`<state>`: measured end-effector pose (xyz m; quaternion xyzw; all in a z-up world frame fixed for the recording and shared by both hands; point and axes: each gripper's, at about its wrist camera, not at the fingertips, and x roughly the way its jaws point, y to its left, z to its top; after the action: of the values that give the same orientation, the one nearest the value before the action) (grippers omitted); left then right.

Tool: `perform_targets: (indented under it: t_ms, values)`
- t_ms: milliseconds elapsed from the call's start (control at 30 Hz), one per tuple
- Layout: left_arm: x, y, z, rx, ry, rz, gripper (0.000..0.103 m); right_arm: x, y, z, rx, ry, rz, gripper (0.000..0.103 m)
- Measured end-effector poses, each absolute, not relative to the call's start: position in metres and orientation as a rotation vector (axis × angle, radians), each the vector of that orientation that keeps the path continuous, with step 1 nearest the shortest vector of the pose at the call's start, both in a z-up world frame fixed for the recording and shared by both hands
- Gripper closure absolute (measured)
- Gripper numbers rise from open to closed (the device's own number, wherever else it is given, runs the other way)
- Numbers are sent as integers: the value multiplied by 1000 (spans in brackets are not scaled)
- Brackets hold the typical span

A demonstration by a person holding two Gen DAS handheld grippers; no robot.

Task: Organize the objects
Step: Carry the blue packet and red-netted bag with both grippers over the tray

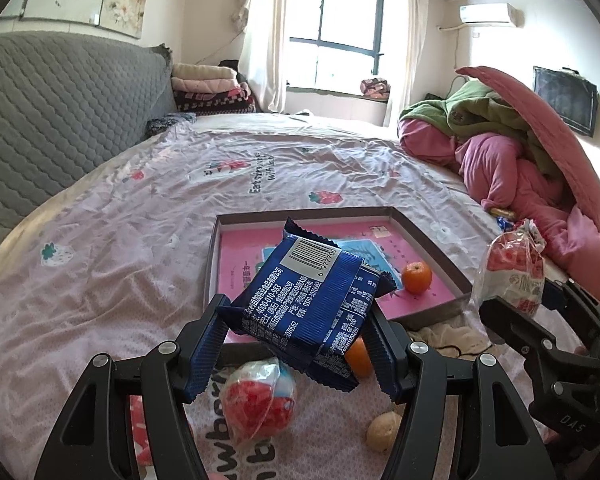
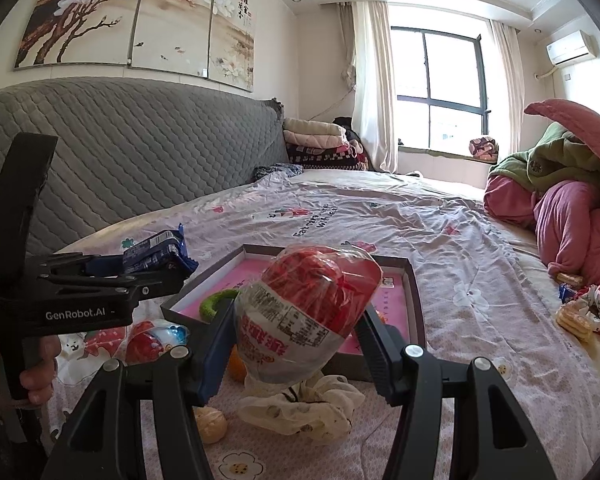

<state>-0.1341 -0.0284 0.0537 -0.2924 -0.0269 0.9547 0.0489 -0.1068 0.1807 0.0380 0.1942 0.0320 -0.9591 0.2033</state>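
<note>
Bed [image 1: 100,248], left hand-held gripper [image 1: 300,344] clamping blue packet [image 1: 308,300], right hand-held gripper [image 2: 296,344] clamping red snack [image 2: 308,312]

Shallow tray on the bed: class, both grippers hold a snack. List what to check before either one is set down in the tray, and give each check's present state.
1. Left gripper has a firm hold on the blue packet: ok, jaws closed on its sides.
2. Right gripper holds the red-filled bag: ok, pinched between the jaws.
3. Tray has bare floor for both: ok, only an orange and a green ring show inside.
4. Blue packet is over the tray: cannot tell, the near edge is hidden behind it.
5. The two grippers are apart: ok, a gap shows between them.
6. Loose items beside the tray stay clear of the path: cannot tell.
</note>
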Motion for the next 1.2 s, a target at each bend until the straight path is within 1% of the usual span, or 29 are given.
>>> perform_targets:
  t_ms: [167,533,1200]
  values:
    - [-139,-30,53,-887,-65,2918,36,-121,181,39,539,86,-2669,44]
    - [-163,-39,41,-935,-87,2914,36,-144,182,39,540,75,-2668,44]
    - [-198,-48,61,-883,-73,2948,36,-175,171,39,552,154,-2632,44]
